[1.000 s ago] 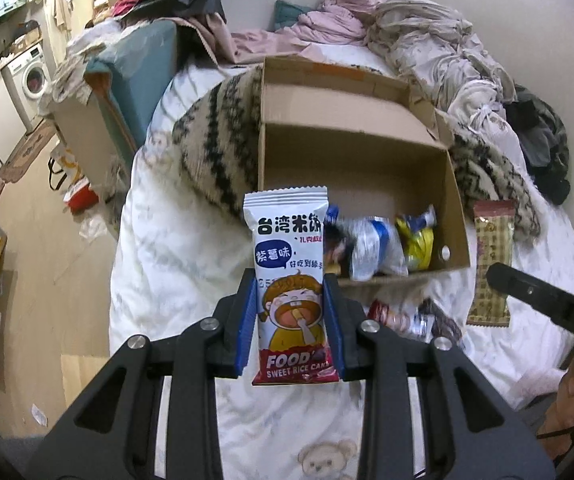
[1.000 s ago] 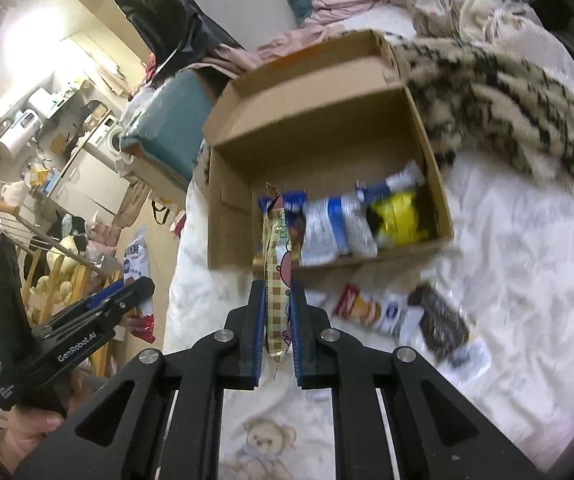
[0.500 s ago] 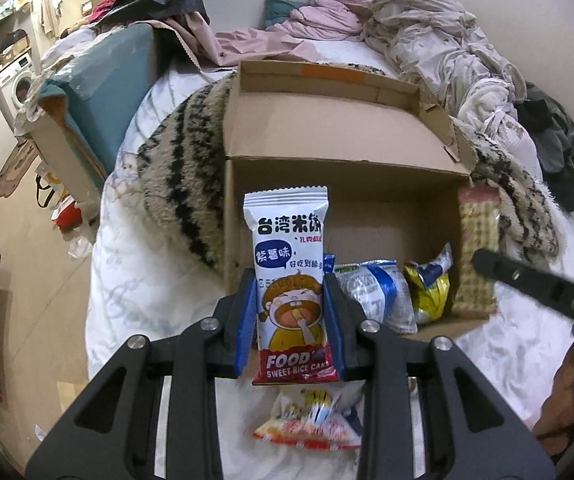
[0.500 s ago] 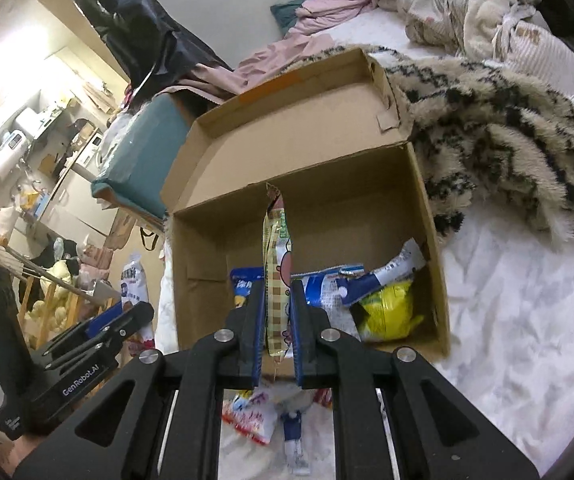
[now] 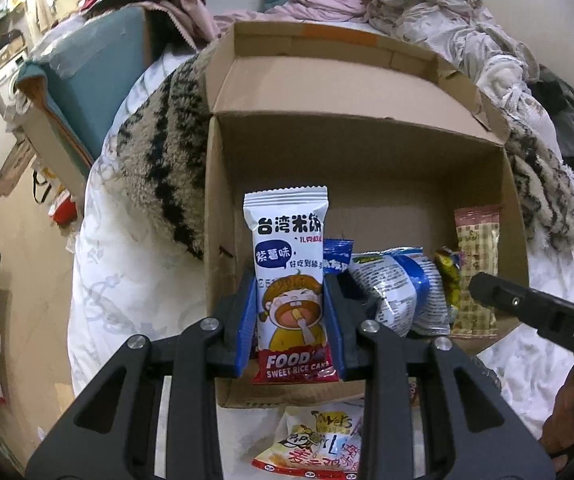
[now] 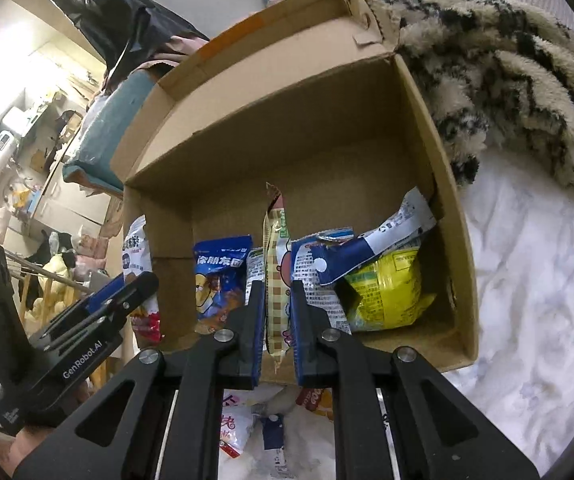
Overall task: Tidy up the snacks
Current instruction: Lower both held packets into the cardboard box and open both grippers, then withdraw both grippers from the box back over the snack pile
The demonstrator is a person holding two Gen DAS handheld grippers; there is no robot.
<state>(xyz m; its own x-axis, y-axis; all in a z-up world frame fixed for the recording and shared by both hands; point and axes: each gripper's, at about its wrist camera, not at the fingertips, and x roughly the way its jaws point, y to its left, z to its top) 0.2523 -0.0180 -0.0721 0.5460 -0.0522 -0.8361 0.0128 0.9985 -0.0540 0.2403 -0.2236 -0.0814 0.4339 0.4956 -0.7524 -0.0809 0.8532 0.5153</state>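
An open cardboard box (image 5: 367,184) lies on the bed and also shows in the right wrist view (image 6: 299,128). My left gripper (image 5: 289,320) is shut on a white rice cake packet (image 5: 289,268), held upright over the box's near left part. My right gripper (image 6: 277,320) is shut on a thin checkered snack bar (image 6: 275,280), held edge-on over the box's near edge; the bar also shows in the left wrist view (image 5: 477,272). Inside the box lie a blue packet (image 6: 219,276), a white-blue bag (image 5: 397,284) and a yellow bag (image 6: 387,292).
Loose snack packets (image 5: 319,440) lie on the white duvet (image 6: 535,288) in front of the box. A striped fluffy blanket (image 6: 499,68) lies behind and right of the box. Crumpled clothes (image 5: 419,0) pile at the back. A teal cushion (image 5: 87,80) sits left.
Both grippers moved forward with their packets, from in front of the box to over its near edge. The box now fills both views.
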